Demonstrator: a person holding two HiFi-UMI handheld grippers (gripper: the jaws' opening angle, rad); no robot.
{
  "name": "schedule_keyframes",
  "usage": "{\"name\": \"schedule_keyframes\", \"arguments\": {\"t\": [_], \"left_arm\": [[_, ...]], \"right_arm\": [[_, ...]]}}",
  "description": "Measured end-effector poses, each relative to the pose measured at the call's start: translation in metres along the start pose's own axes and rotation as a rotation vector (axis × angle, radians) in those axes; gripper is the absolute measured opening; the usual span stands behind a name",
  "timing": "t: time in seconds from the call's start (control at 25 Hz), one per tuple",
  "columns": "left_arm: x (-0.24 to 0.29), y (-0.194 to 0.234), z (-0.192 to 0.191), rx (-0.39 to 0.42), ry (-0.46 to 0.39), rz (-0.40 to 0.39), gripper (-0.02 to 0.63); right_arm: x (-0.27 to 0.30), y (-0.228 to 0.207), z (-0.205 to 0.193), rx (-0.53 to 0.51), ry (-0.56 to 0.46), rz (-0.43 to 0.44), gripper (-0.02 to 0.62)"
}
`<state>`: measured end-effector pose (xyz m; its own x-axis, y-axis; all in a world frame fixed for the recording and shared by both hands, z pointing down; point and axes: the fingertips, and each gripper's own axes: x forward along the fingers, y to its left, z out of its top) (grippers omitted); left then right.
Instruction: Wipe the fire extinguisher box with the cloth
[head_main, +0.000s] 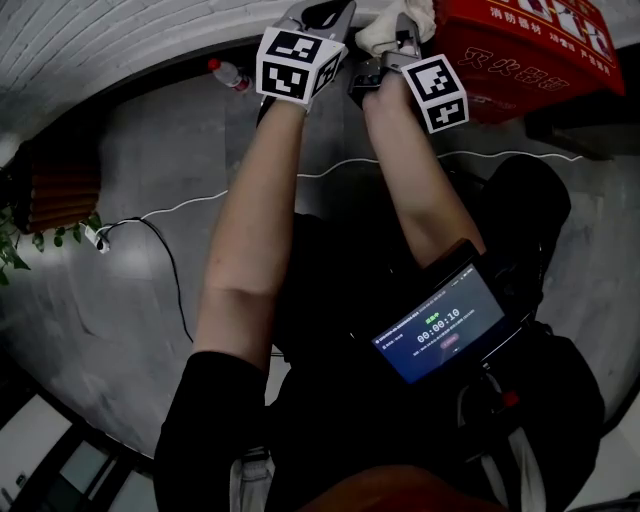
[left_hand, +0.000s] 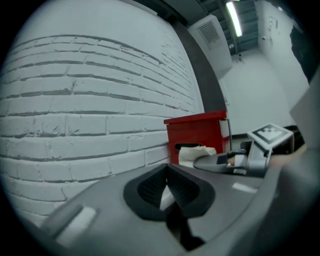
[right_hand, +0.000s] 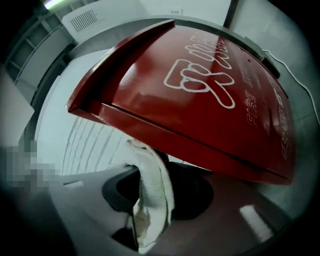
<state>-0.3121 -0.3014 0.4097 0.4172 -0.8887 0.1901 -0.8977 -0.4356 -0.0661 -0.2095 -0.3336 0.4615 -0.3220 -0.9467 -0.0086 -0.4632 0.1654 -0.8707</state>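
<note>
- Pinching the cloth (right_hand: 150, 200): the right gripper (right_hand: 154, 167) is clamped on a folded white strip. The strip stands up between the jaws and pokes out past the tips.
- The cloth looks soft, light and limp, like towelling. It will likely fold and drag rather than push. The hold is best kept on the bunched middle, with a free end left ahead of the tips to meet the surface.
- The cloth's long axis runs along the jaws. Its free end points ahead and up at the lower edge of the box (right_hand: 200, 95); whether it touches or stops just short, can't tell.
- The box sits just ahead of and above the right gripper, filling that gripper's view. In the head view it lies off to that gripper's right, against the brick wall (left_hand: 90, 115).
- The box reads as rigid painted metal, smooth and probably slick. It is likely heavy enough to stay put under a wipe.
- The box's long axis runs away from both grippers along the wall. Its slotted end face is turned toward the left gripper (left_hand: 167, 172), and its broad white-lettered face is turned out to the room.
- The left gripper is beside the right one, on its left. Its pads are pressed together with nothing in them.
</note>
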Motion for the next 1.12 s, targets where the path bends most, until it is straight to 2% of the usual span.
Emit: {"name": "schedule_keyframes", "arguments": {"t": [0.32,0.48,0.64,0.84,1.12], "left_arm": [[0.014,-0.018,-0.026,0.045,0.089,-0.028,0.003],[0.017,-0.029,-0.038,0.019,0.13,-0.045,0.003],[0.041,-0.026,-0.078,0.068,0.197,-0.034,0.003],[0.058,-0.027,-0.105,0.033,0.25,-0.043,0.003],[0.073,-0.034,-0.172,0.07,0.415,-0.081,0.003]], "right_arm": [[-0.008,-0.042,-0.006,0.092,-0.021,-0.08,0.123],[-0.015,-0.053,-0.016,0.101,-0.014,-0.09,0.123],[-0.01,-0.096,-0.037,0.147,0.012,-0.133,0.123],[-0.005,-0.129,-0.055,0.172,0.027,-0.172,0.124],[-0.007,-0.172,-0.079,0.202,0.062,-0.255,0.124]]}}
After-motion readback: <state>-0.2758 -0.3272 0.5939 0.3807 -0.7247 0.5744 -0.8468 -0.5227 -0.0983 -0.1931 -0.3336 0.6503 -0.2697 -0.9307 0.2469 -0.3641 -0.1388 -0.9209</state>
